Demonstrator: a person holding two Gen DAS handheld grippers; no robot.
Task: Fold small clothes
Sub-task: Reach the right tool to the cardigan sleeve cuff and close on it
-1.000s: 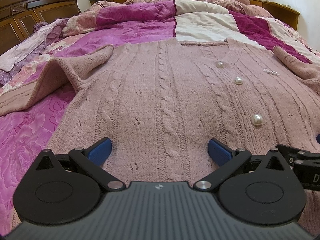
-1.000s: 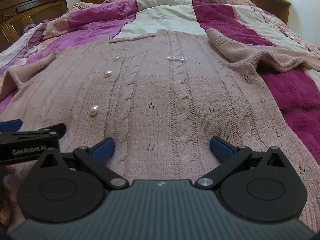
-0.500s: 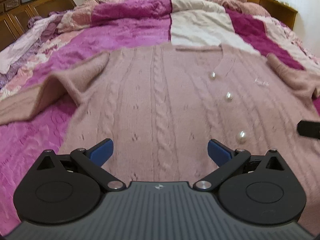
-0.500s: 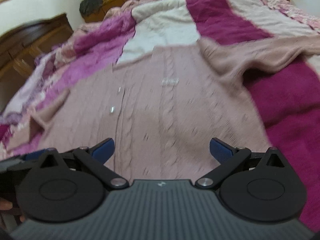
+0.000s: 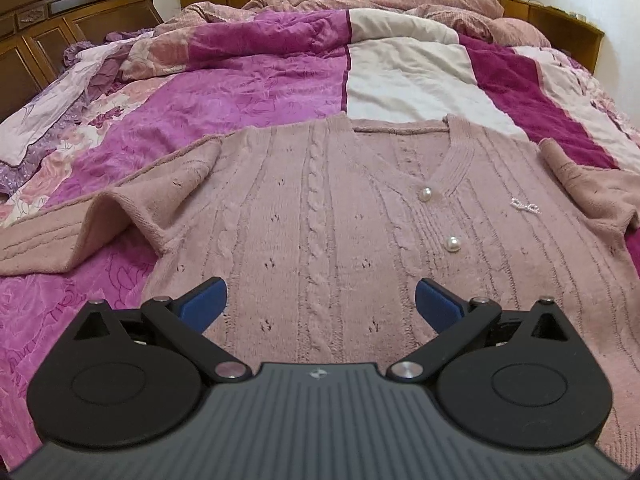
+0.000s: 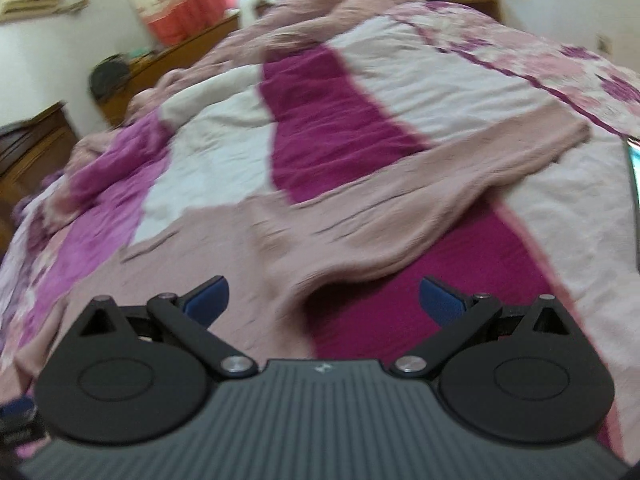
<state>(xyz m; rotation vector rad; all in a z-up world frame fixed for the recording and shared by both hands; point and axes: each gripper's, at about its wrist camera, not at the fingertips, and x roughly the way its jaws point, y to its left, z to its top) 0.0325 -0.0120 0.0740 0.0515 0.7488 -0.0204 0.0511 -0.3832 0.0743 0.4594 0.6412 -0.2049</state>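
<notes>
From your left claw point(image 5: 320, 304), spread wide and holding nothing, the pink sweater point(image 5: 320, 216) lies flat on the bed point(image 5: 224, 92), not folded yet. From your right claw point(image 6: 323, 300), also spread and empty, its sleeve point(image 6: 440, 184) stretches out, blurry. All folds are left.

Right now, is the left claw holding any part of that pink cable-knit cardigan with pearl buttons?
No. The left claw is open, its blue fingertips spread wide above the pink cable-knit cardigan, with no fabric between them.
</notes>
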